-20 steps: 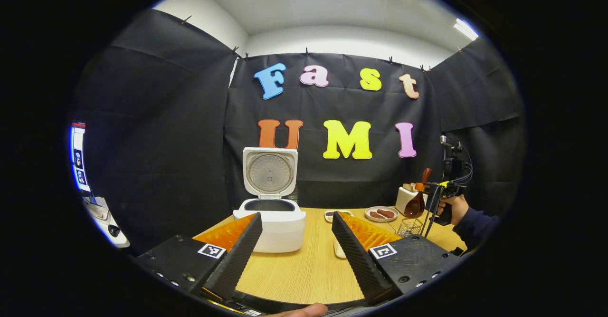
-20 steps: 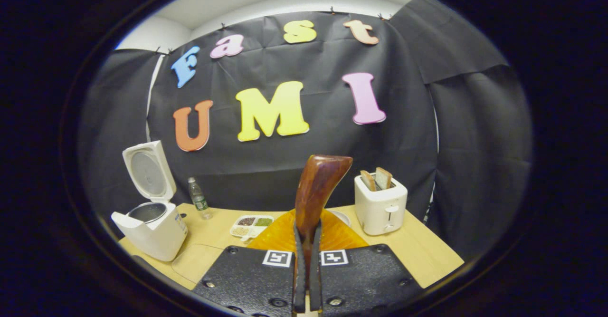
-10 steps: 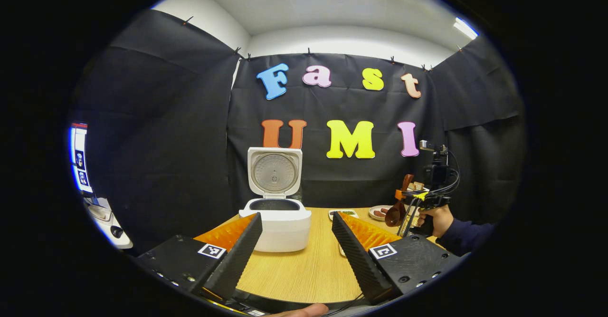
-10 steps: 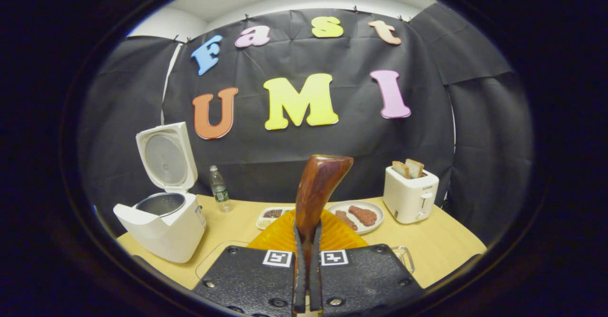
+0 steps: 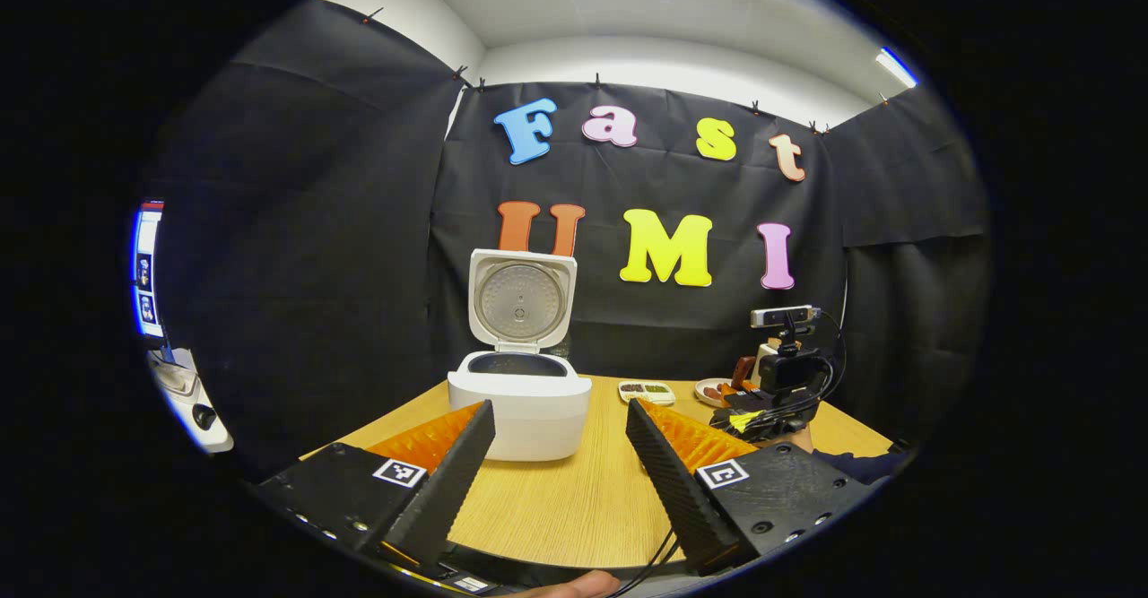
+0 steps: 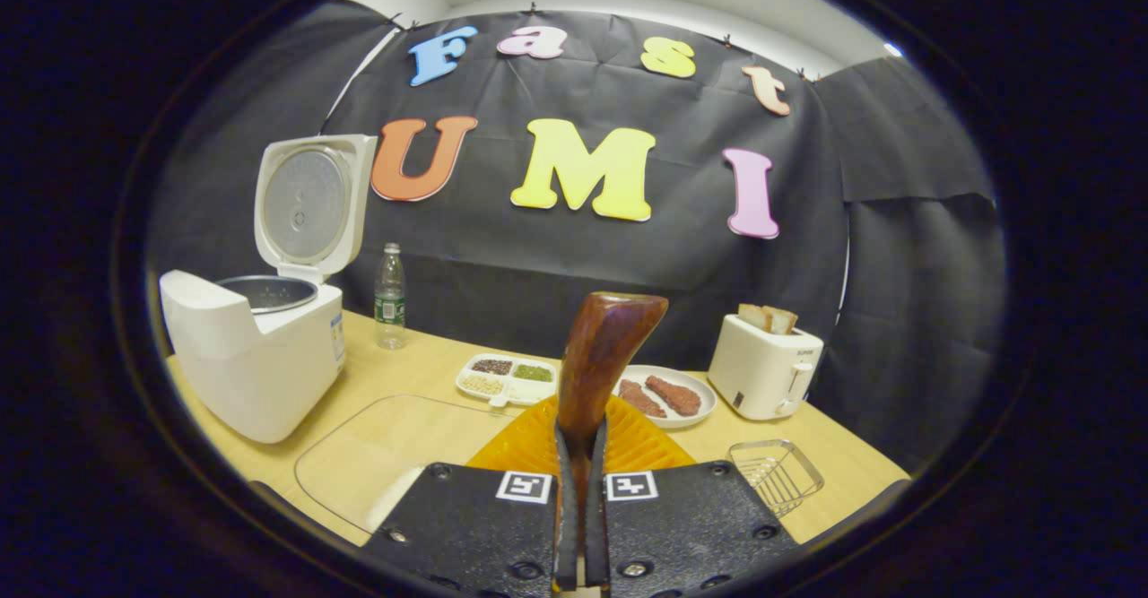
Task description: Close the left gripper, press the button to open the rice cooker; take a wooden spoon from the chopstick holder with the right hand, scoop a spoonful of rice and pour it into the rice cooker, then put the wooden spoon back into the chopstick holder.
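In the left gripper view, above the near edge of the counter (image 5: 574, 508), the left gripper (image 5: 558, 468) hangs released, its two fingers spread wide with nothing between them. Straight ahead stands one rice cooker (image 5: 520, 405), its lid swung fully up and the dark inner pot exposed, so the button press looks done. To the right, near the counter's far side, the right gripper (image 5: 749, 419) sits low over the wood, with a sleeve just behind it. One small divided tray (image 5: 647, 391) lies beyond the cooker.

In the right gripper view, the right gripper (image 6: 579, 455) is clenched on one wooden spoon (image 6: 603, 356), both fingers pressing its handle, which rises upright in the middle of the view; the bowl end is hidden below. So the spoon has left its holder, and I cannot make out the chopstick holder itself. The rice cooker (image 6: 256, 365) stands open at the left, well apart from the spoon. Counted on the counter (image 6: 421, 369): one water bottle (image 6: 389, 298), one divided tray (image 6: 507, 379) with grains in its compartments, one plate (image 6: 668, 394) bearing two reddish pieces, one toaster (image 6: 764, 367) with two slices, one wire basket (image 6: 777, 472), one clear board (image 6: 386, 450).

Scooping, pouring into the cooker and returning the spoon appear left
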A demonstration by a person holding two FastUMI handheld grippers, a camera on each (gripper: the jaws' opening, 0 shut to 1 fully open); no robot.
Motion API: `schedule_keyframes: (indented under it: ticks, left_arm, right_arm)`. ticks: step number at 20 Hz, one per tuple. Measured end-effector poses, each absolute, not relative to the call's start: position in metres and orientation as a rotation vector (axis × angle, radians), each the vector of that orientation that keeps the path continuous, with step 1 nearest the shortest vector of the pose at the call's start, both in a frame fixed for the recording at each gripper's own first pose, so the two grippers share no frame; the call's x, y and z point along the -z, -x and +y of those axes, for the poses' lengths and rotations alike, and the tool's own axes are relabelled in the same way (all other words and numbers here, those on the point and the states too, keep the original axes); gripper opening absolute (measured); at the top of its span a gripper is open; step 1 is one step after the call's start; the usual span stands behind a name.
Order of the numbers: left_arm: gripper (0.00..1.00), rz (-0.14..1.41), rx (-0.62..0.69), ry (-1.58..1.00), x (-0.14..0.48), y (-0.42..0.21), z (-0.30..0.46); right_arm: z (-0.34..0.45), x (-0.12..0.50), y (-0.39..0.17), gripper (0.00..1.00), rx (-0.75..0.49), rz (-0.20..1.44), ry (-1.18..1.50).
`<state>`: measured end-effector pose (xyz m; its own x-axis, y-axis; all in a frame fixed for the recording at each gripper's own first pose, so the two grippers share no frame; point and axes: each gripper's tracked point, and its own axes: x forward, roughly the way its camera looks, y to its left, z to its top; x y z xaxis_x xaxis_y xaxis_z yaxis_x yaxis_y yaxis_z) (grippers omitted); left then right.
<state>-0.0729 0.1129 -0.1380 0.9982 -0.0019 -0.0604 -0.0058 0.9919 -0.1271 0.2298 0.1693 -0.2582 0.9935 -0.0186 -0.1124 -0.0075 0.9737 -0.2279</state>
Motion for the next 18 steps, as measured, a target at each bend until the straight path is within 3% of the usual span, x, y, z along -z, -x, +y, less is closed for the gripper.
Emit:
schedule_keyframes:
  ticks: [5,18]
  left_arm:
    - [0.94,0.068,0.008,0.124,0.142,0.069,0.115]
    - [0.94,0.083,-0.005,0.116,0.148,0.069,0.120]
  right_arm:
    - [0.178,0.277,-0.221,0.09,0.025,0.154,0.193]
    - [0.267,0.293,-0.199,0.09,-0.342,0.383,0.001]
